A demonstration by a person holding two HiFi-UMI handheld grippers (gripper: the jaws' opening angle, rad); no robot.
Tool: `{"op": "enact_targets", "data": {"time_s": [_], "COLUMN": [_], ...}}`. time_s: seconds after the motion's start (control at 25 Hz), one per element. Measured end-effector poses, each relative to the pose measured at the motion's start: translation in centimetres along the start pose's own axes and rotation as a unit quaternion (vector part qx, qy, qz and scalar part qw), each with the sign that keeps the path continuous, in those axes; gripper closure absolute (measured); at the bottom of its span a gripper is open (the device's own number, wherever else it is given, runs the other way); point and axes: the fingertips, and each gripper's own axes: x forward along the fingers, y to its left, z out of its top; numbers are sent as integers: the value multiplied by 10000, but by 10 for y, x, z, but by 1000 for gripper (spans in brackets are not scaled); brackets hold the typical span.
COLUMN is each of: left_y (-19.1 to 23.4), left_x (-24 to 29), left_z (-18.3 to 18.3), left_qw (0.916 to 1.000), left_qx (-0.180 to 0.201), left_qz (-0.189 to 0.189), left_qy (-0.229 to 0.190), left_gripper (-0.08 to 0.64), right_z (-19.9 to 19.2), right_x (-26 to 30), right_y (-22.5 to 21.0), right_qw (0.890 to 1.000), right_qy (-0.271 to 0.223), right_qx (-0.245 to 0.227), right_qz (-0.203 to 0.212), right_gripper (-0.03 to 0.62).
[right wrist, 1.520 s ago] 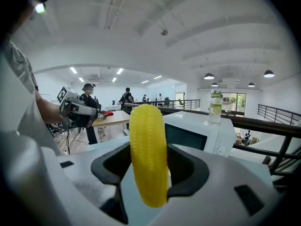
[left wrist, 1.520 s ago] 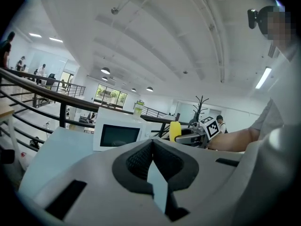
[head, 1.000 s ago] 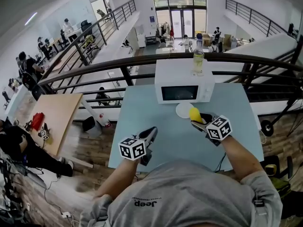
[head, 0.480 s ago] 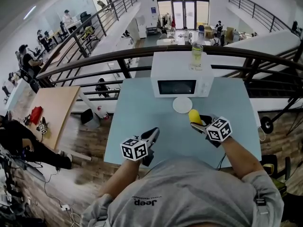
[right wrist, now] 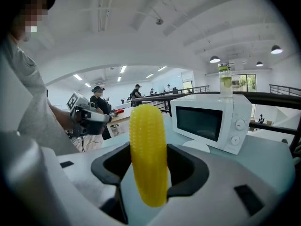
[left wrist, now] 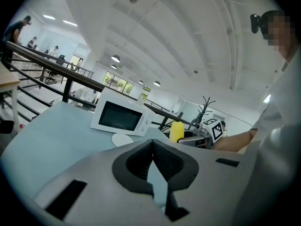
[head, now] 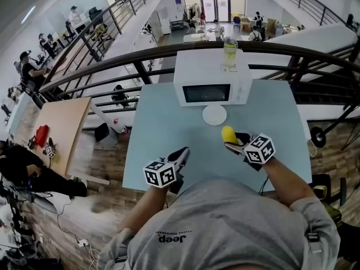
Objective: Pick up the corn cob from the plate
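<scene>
The yellow corn cob (right wrist: 148, 154) stands upright between the jaws of my right gripper (right wrist: 148, 150), which is shut on it. In the head view the corn cob (head: 228, 134) is held above the pale blue table (head: 169, 122), a little nearer to me than the small white plate (head: 214, 115). The plate (right wrist: 196, 146) lies bare in front of the microwave. My left gripper (head: 180, 155) hovers near the table's front edge, left of the corn. Its jaws (left wrist: 151, 145) meet at the tips with nothing between them.
A white microwave (head: 211, 86) stands at the table's far edge with a clear bottle (head: 229, 52) on top. A black railing (head: 112, 66) runs behind it over a drop to a lower floor. A cable (head: 310, 162) hangs at the table's right edge.
The right gripper has drawn the corn cob back from the plate towards me and somewhat lower. The left gripper has sunk slightly near the front edge. Both grips are unchanged.
</scene>
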Motion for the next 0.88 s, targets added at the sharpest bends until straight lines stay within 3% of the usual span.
{"op": "enact_targets", "data": {"time_s": [0.36, 0.88], "left_y": [0, 7], "left_x": [9, 13], "left_z": [-15, -9], "left_qw": [9996, 9996], "left_qx": [-27, -11], "left_qz": [-49, -74], "left_qy": [268, 260], "left_gripper": [541, 541], "right_z": [-20, -21], "right_x": [2, 3], "right_y": [7, 4], "right_qw": [9996, 9984], "right_qy": [78, 40], "right_qx": [243, 543], "right_qz": [138, 162], "right_gripper": [351, 351]}}
